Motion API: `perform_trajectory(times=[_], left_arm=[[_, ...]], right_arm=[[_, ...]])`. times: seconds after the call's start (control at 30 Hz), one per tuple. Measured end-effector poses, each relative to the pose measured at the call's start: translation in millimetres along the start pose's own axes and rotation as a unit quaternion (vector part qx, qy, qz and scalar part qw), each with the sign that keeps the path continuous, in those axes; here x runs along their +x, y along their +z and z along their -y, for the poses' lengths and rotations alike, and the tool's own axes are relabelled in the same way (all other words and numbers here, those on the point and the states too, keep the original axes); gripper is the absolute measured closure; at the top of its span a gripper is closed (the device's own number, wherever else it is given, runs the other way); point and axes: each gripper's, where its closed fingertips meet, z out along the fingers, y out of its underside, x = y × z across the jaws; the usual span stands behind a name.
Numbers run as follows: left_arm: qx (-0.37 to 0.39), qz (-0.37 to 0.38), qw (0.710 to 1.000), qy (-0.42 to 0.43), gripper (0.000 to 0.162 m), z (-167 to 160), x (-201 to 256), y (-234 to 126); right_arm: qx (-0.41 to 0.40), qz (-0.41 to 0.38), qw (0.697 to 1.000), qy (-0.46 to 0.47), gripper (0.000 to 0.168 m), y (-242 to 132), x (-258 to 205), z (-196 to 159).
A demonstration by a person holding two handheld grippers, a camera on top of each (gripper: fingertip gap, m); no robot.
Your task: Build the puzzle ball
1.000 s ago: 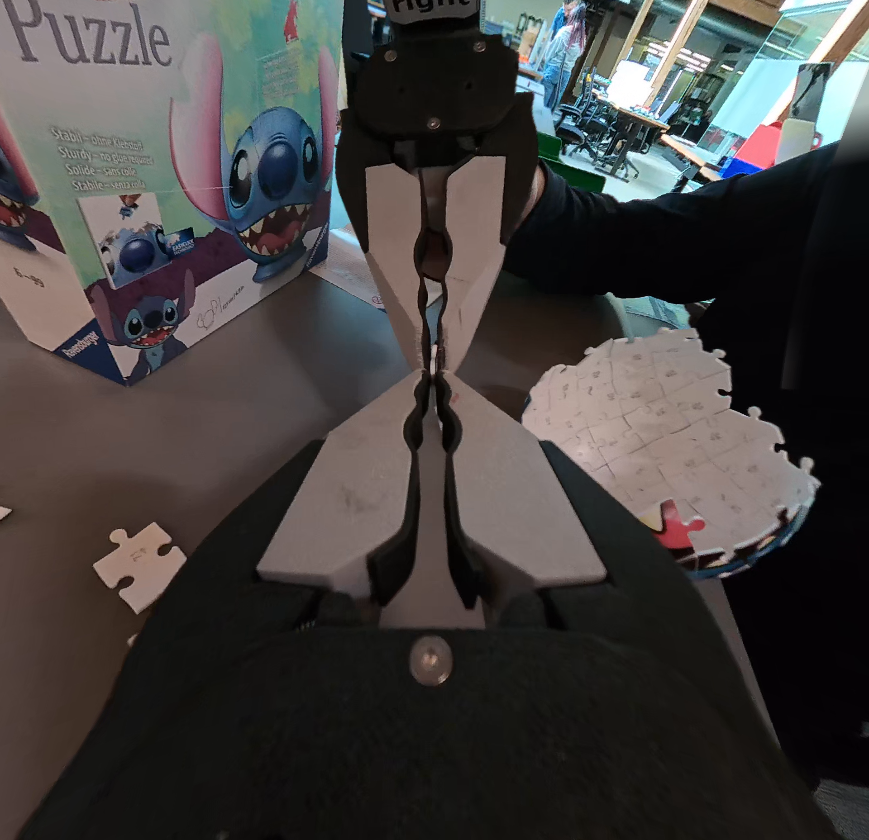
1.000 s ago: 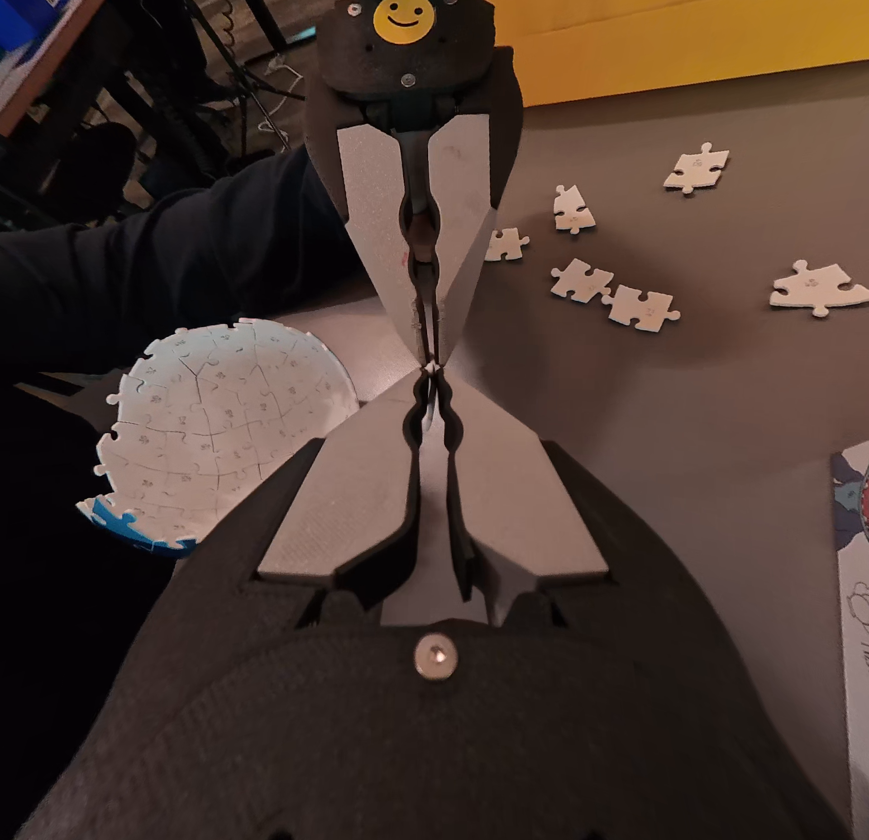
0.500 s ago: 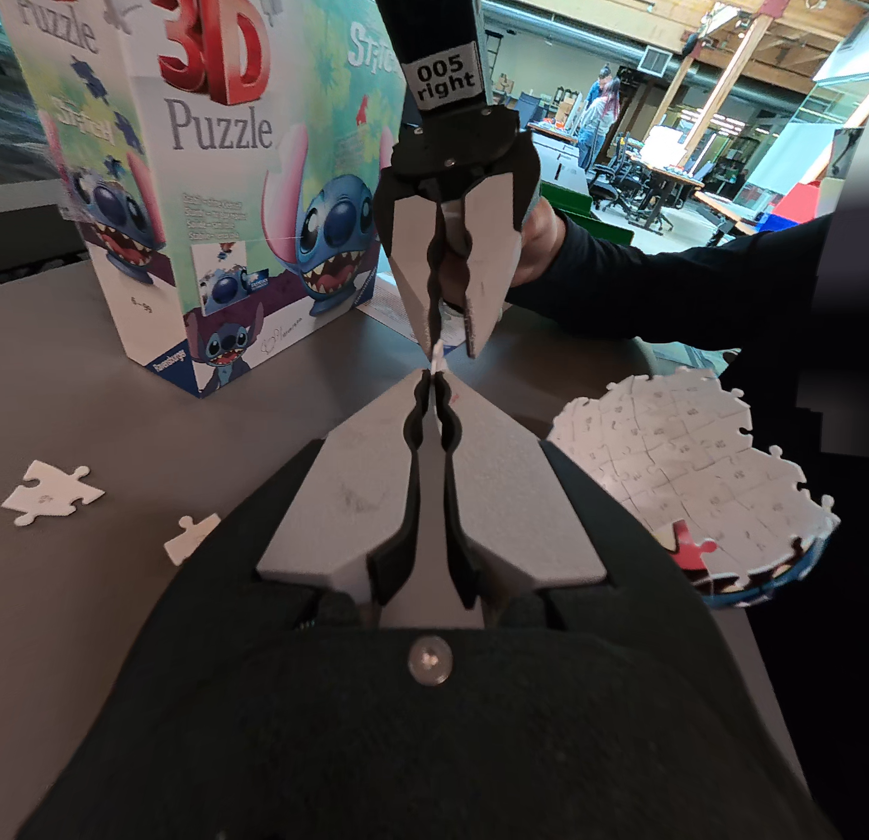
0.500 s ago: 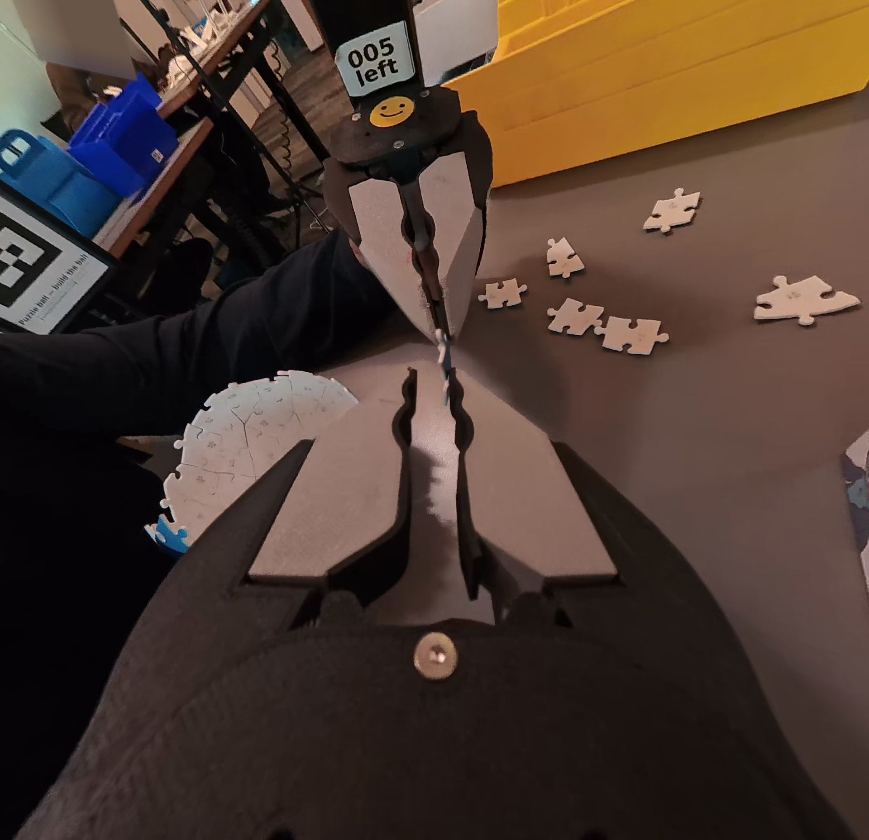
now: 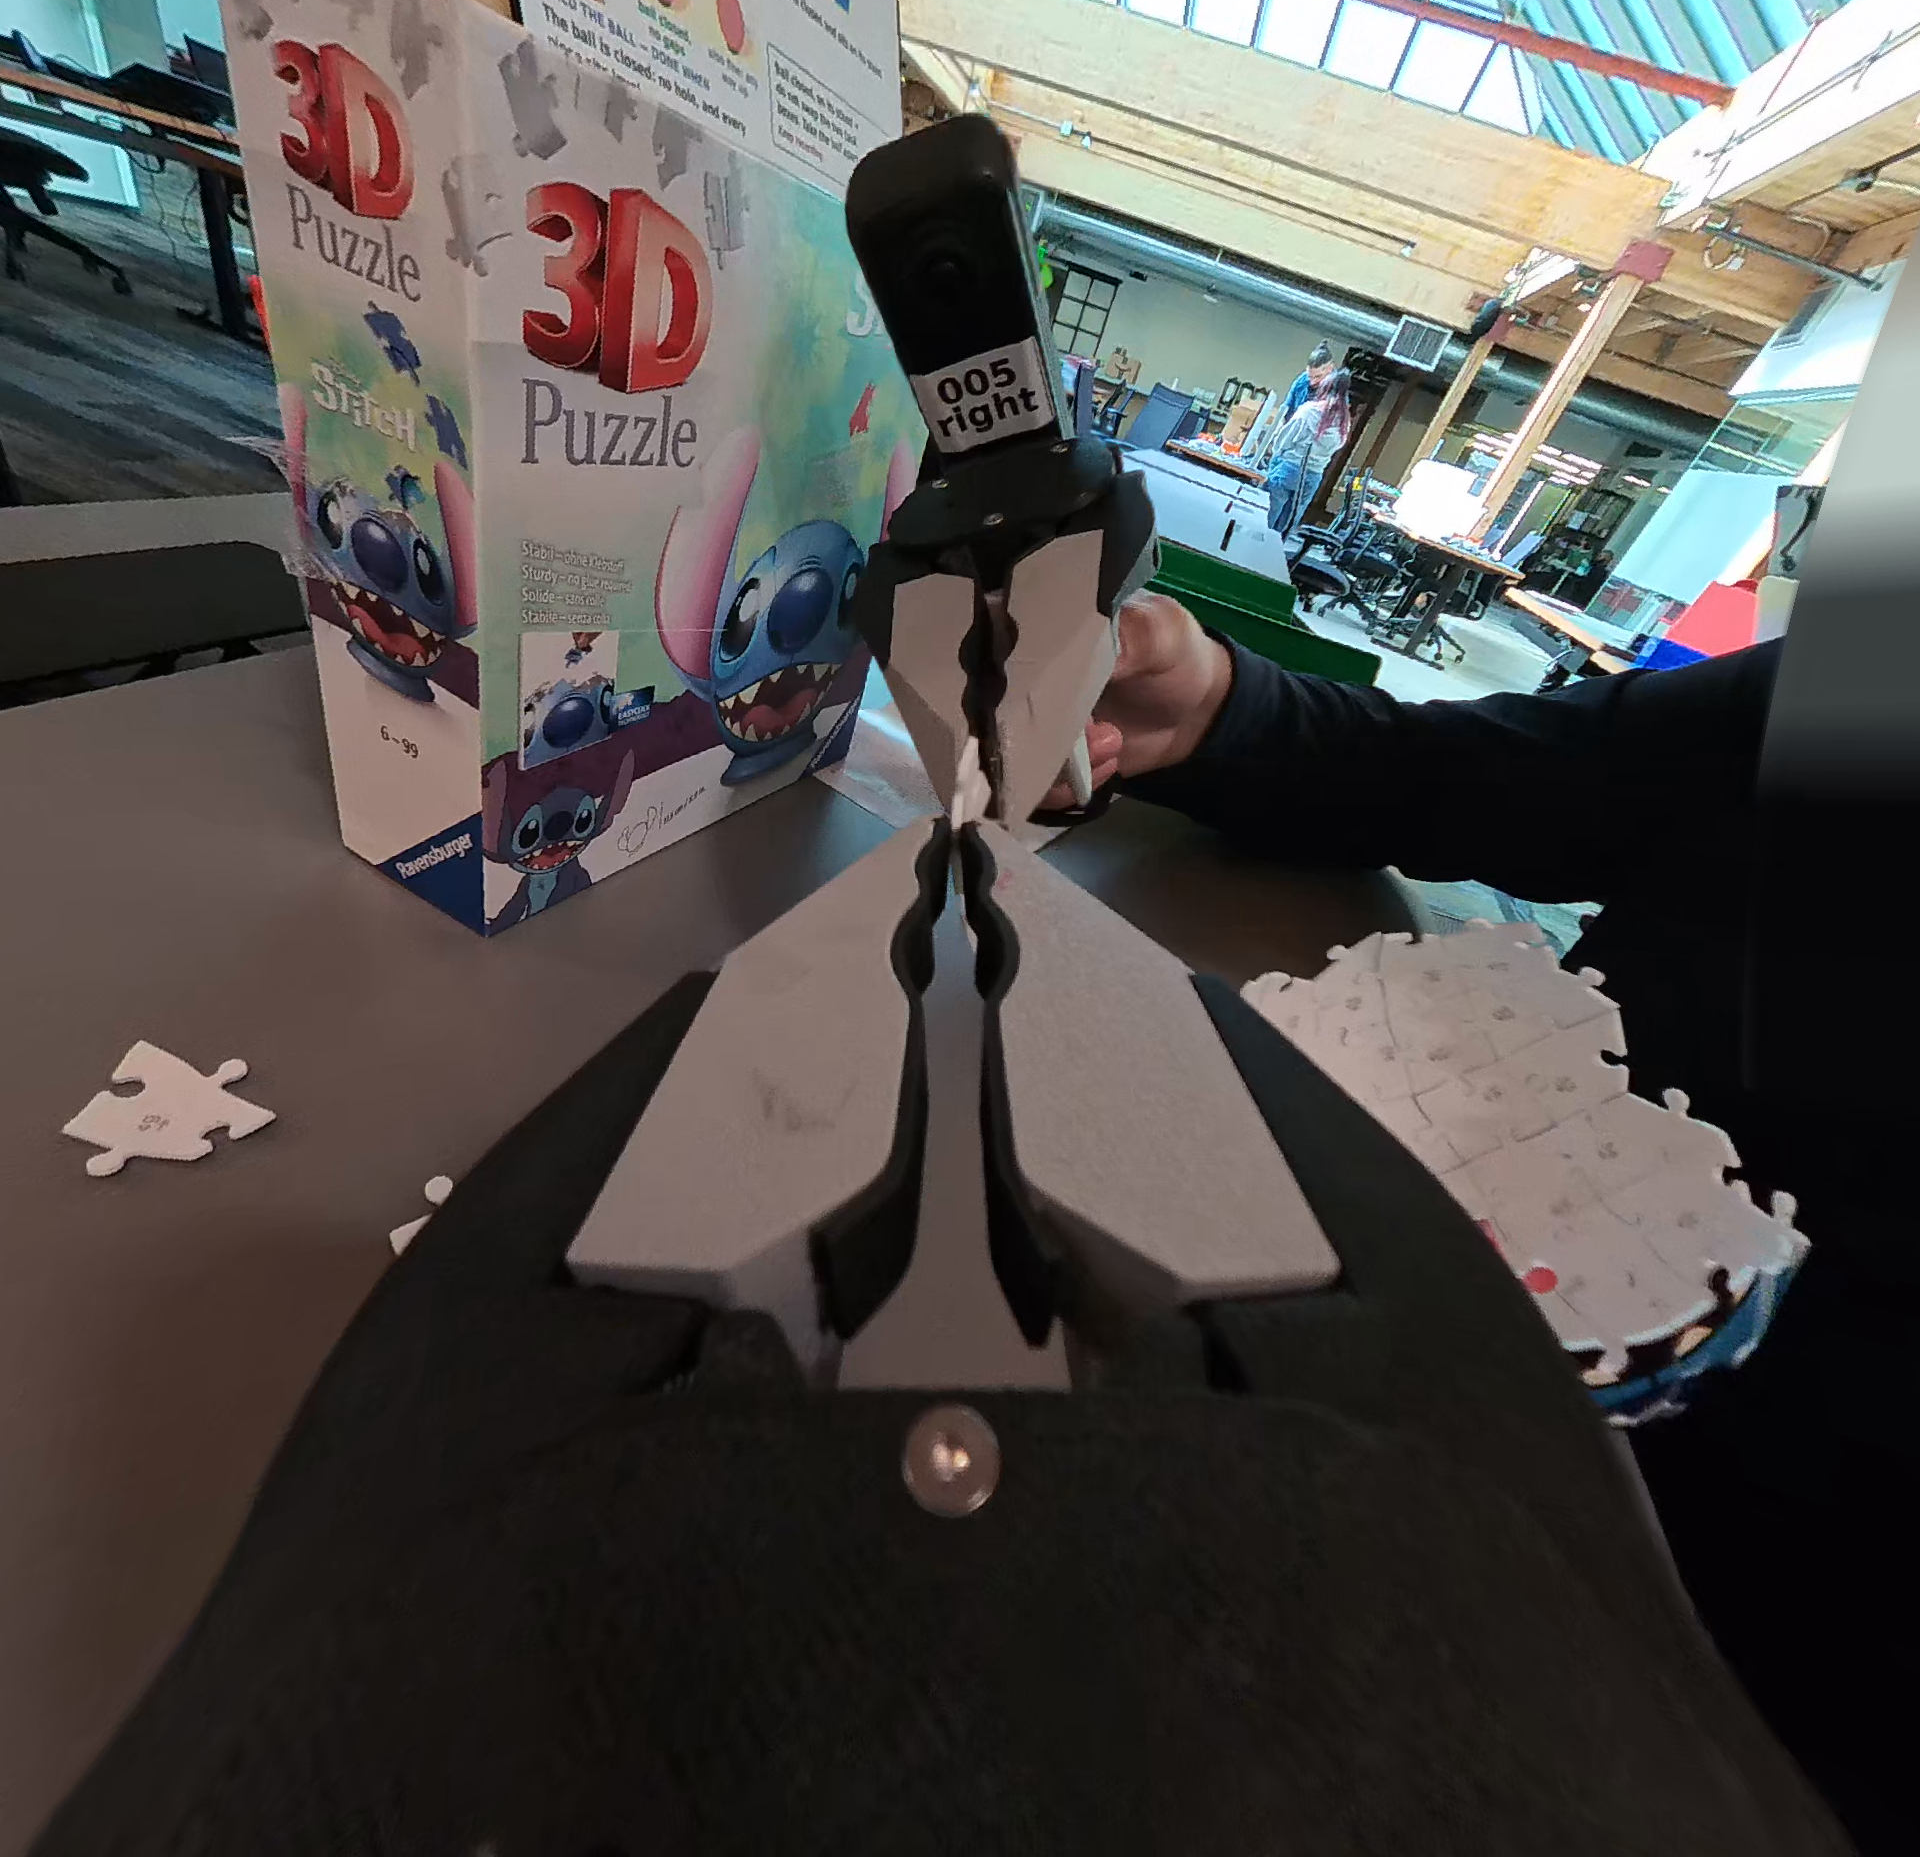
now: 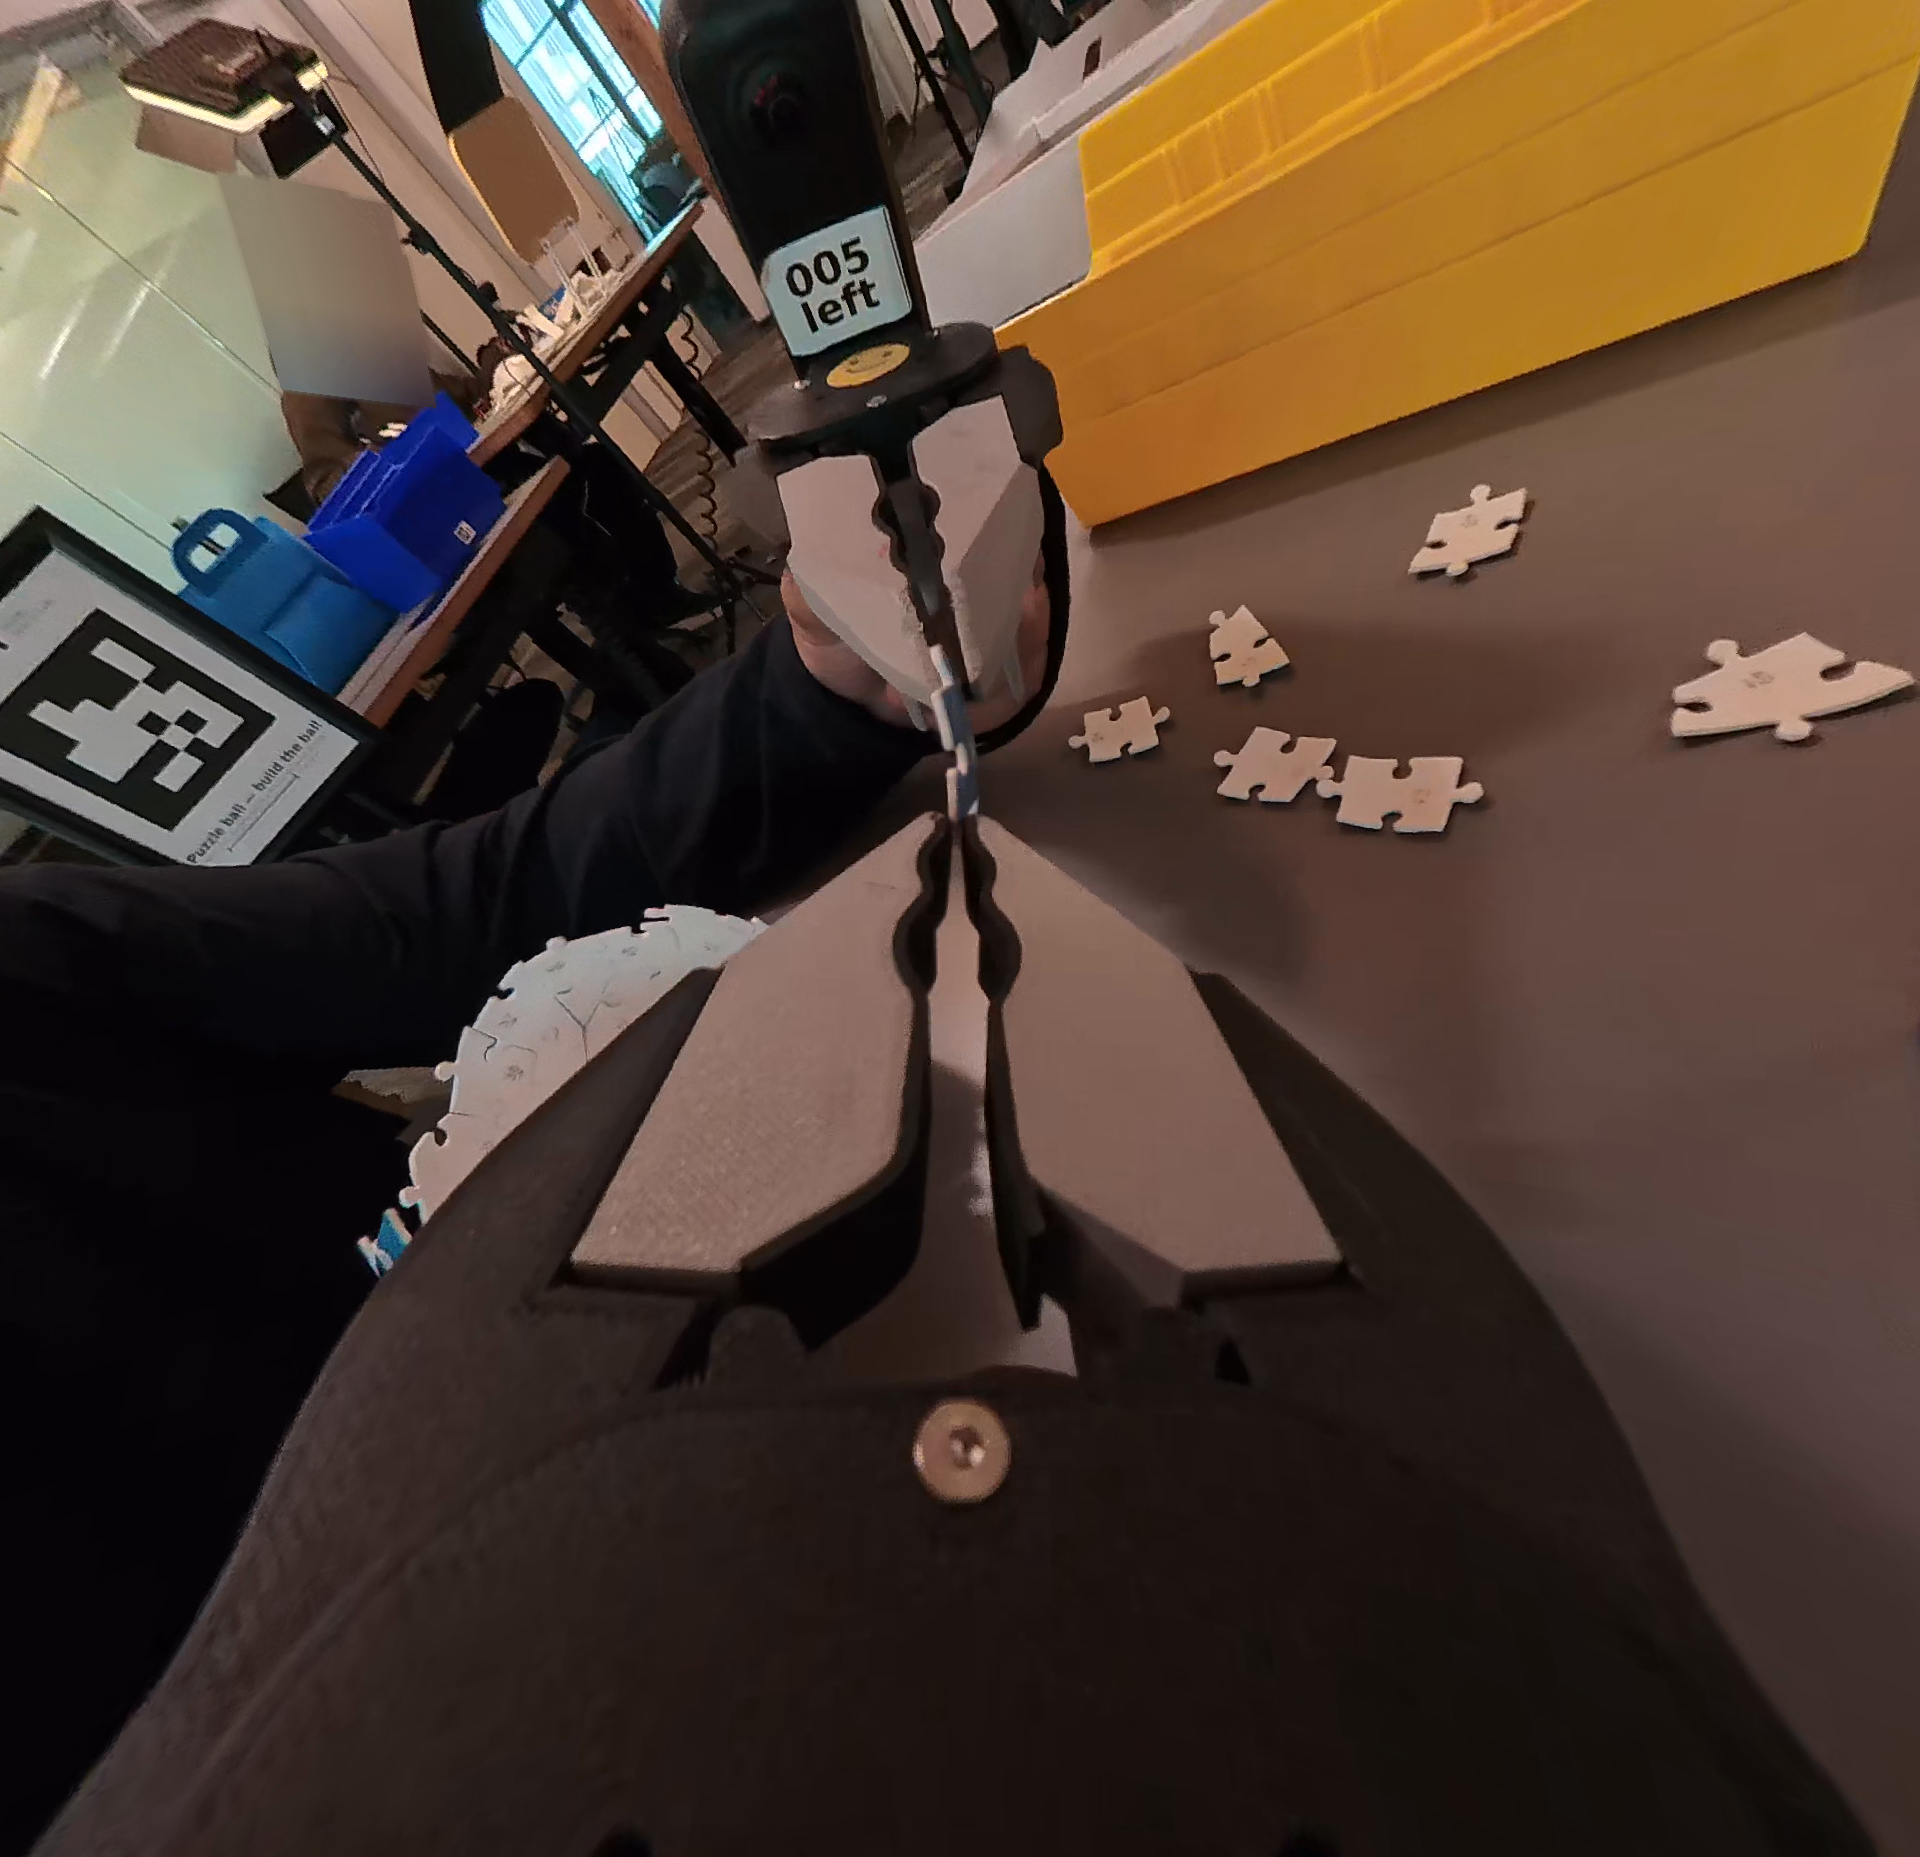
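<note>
My left gripper [image 5: 956, 831] and my right gripper [image 6: 958, 820] meet tip to tip above the grey table [image 5: 208, 872]. A small puzzle piece [image 6: 951, 742], white on one side and blue on the other, stands edge-on between them. Each gripper is shut on one end of it. In the left wrist view the piece [image 5: 971, 773] shows white in the right gripper's tips [image 5: 982, 799]. In the right wrist view it runs up into the left gripper's tips [image 6: 940, 680]. The half-built puzzle ball shell [image 5: 1507, 1132] lies white side up at the table's near edge and also shows in the right wrist view [image 6: 582, 1007].
The puzzle box [image 5: 582, 560] stands behind the grippers. Several loose white pieces [image 6: 1351, 779] lie on the table, and another piece [image 5: 166, 1111] lies at left. A yellow bin [image 6: 1403, 249] stands at the far edge. A person's dark sleeves [image 5: 1455, 758] reach in. My two grippers' fingertips are within a few centimetres of each other.
Both grippers rose and tilted. The right gripper opened about half a second ago while the left kept the piece, and its pads have since come together on the piece's free end.
</note>
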Motion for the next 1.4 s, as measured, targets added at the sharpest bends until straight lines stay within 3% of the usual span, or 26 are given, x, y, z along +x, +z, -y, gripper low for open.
perform_trajectory(times=[0.3, 1.4], left_arm=[[-0.036, -0.013, 0.999, -0.012, 0.162, -13.6, 2.2, 5.8], [-0.034, -0.005, 0.999, -0.019, 0.162, -13.6, -2.5, 4.8]], right_arm=[[0.014, -0.017, 1.0, -0.02, 0.168, -5.3, -1.5, 8.3], [0.02, 0.002, 1.0, -0.021, 0.16, -4.5, -3.3, 8.1]])
